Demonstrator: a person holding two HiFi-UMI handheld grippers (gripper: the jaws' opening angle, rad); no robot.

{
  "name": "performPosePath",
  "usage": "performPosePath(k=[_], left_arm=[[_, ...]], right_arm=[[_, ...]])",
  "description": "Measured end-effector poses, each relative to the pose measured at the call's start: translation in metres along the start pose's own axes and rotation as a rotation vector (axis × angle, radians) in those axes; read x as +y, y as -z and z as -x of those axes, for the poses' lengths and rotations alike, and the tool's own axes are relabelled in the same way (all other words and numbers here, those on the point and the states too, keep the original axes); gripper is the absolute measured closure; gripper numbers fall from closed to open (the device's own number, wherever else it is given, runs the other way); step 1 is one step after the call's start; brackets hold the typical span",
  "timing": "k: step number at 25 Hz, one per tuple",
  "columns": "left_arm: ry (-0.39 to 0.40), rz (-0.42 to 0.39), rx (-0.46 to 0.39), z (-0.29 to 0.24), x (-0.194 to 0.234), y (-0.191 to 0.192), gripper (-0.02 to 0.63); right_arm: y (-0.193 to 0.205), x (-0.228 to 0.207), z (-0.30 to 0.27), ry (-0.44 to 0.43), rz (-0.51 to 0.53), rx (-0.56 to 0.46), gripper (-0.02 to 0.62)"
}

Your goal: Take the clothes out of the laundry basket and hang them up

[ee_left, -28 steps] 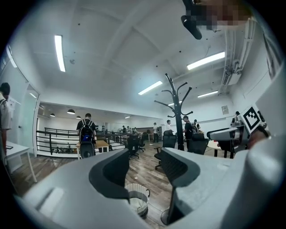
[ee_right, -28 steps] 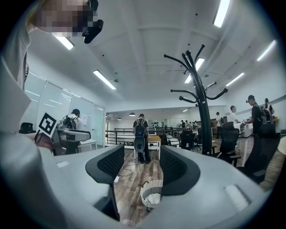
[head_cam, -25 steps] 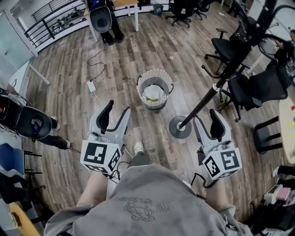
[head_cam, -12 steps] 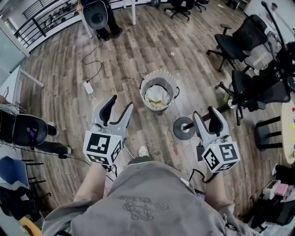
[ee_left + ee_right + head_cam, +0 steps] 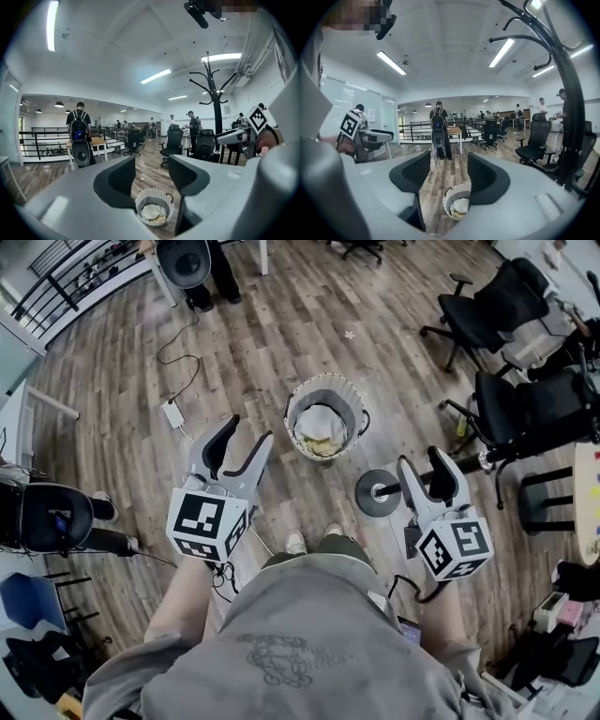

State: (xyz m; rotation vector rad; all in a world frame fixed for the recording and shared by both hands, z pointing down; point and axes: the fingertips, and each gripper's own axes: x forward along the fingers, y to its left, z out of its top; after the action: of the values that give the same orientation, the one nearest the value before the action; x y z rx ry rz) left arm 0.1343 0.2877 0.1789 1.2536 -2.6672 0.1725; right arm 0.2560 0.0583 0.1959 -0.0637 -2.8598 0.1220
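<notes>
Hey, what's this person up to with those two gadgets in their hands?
A person stands on a wooden floor holding a grabbing tool in each hand. The left claw and the right claw are both open and empty, aimed toward a laundry basket on the floor just ahead. Light-coloured clothes lie inside it, none picked up yet. A black coat stand waits to the basket's right, and the hooks in view are bare.

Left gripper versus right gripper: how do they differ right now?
The left gripper shows left of the laundry basket, over bare floor; the right gripper shows beside the coat stand's base. In its own view the left gripper frames the basket between its jaws; the right gripper's jaw covers part of it. Both are open and empty.
</notes>
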Motion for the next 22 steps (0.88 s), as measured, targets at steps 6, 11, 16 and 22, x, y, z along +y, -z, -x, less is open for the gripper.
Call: performPosePath(k=[6, 11, 16, 22], left_arm=[[0.016, -0.004, 0.011, -0.03, 0.01, 0.001, 0.383], [0.019, -0.003, 0.052, -0.075, 0.018, 0.01, 0.383], [0.024, 0.004, 0.097, -0.133, 0.029, 0.021, 0.383], [0.038, 0.022, 0.159, -0.2, 0.043, 0.032, 0.383]], right_arm=[[-0.001, -0.018, -0.026, 0.015, -0.015, 0.004, 0.333], [0.013, -0.045, -0.064, 0.008, -0.037, 0.043, 0.33], [0.032, -0.075, -0.118, -0.013, -0.076, 0.116, 0.329], [0.037, -0.103, -0.179, -0.053, -0.123, 0.17, 0.328]])
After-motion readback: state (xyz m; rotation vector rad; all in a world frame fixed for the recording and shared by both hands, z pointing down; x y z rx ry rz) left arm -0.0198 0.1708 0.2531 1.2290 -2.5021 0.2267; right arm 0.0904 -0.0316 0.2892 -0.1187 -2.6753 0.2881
